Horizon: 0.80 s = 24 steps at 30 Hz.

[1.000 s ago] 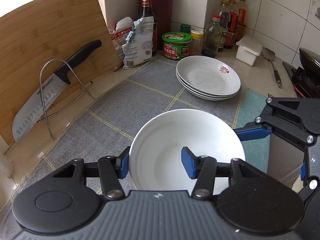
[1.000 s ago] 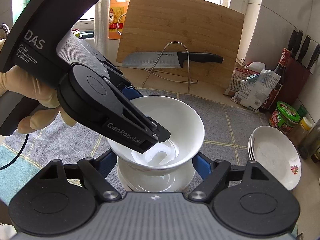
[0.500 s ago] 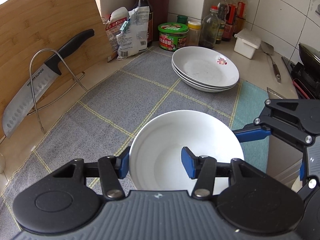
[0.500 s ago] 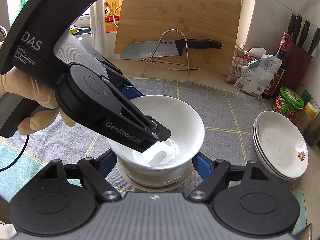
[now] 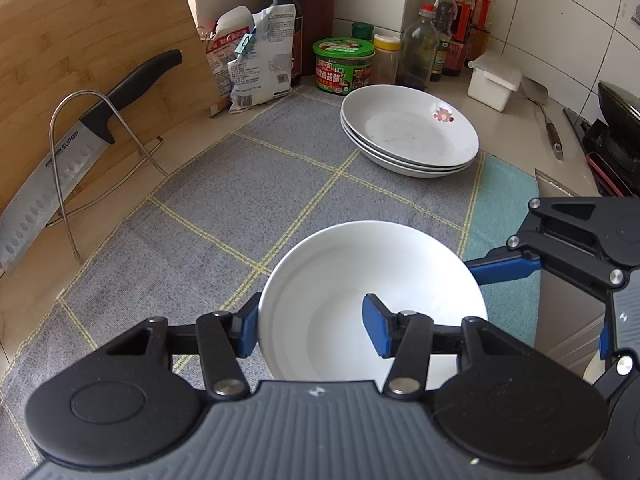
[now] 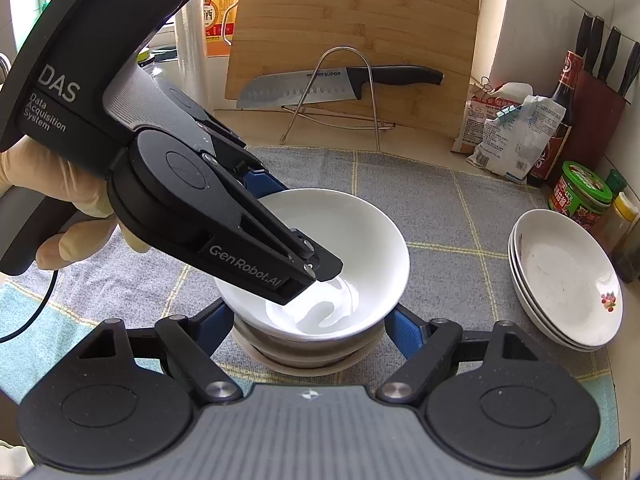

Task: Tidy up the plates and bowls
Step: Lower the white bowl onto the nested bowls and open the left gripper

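Black tongs (image 6: 310,320) with blue pads (image 6: 404,330) (silver screws), lettered "DAS" and "GenRobot.AI".

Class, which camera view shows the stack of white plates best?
The left wrist view: the stack of white plates lies whole and unobstructed, three rims countable. The right wrist view shows it at the distorted right edge, smaller.

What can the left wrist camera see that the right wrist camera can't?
Only the left wrist view shows the white box, the metal spatula and the dark pan. Only the right wrist view shows the gloved hand, the orange carton and a second bowl under the white bowl. Both show that bowl pinched by the left tool, the plate stack, the knife and the cutting board.
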Each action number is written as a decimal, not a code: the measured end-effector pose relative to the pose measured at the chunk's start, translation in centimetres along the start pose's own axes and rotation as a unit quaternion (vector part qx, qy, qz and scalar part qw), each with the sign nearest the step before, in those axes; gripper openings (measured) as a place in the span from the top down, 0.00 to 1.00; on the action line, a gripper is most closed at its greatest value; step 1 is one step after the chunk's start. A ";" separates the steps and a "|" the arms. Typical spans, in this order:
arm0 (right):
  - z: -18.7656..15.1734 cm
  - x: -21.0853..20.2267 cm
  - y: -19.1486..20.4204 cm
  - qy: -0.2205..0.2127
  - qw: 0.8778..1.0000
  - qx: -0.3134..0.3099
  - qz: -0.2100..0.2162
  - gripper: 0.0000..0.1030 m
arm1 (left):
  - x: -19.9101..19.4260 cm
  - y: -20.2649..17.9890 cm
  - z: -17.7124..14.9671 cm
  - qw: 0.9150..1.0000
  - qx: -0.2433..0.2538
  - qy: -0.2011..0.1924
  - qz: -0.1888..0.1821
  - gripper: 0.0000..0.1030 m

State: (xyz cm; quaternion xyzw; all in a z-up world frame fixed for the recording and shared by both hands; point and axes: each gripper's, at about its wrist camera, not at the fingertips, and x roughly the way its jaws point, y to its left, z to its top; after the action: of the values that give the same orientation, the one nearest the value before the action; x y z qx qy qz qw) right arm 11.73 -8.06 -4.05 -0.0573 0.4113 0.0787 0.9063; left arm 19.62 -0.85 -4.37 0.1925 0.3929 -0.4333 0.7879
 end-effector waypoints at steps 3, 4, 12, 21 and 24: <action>0.0 0.0 -0.1 0.001 1.000 -0.001 0.001 0.17 | 0.0 0.0 0.0 1.000 -0.001 0.001 0.000 0.50; 0.0 0.1 -0.1 0.001 1.000 -0.001 0.001 0.17 | 0.0 0.0 0.0 1.000 -0.002 0.001 0.000 0.50; 0.1 0.2 0.0 0.001 1.000 0.000 0.004 0.16 | 0.0 0.1 -0.1 1.000 -0.002 -0.001 0.002 0.50; 0.1 -0.5 -0.1 -0.024 1.000 0.005 0.013 0.00 | -0.6 0.1 -0.2 1.000 -0.001 -0.024 0.002 0.31; 0.0 -0.5 -0.3 -0.024 1.000 0.003 0.011 0.00 | -1.4 0.4 -0.3 0.999 -0.006 -0.038 0.007 0.26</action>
State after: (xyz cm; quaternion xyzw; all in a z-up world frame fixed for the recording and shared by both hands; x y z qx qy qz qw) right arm 11.45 -8.40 -3.62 -0.0483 0.3899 0.0889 0.9153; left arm 19.35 0.27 -3.52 0.1740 0.3637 -0.4324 0.8065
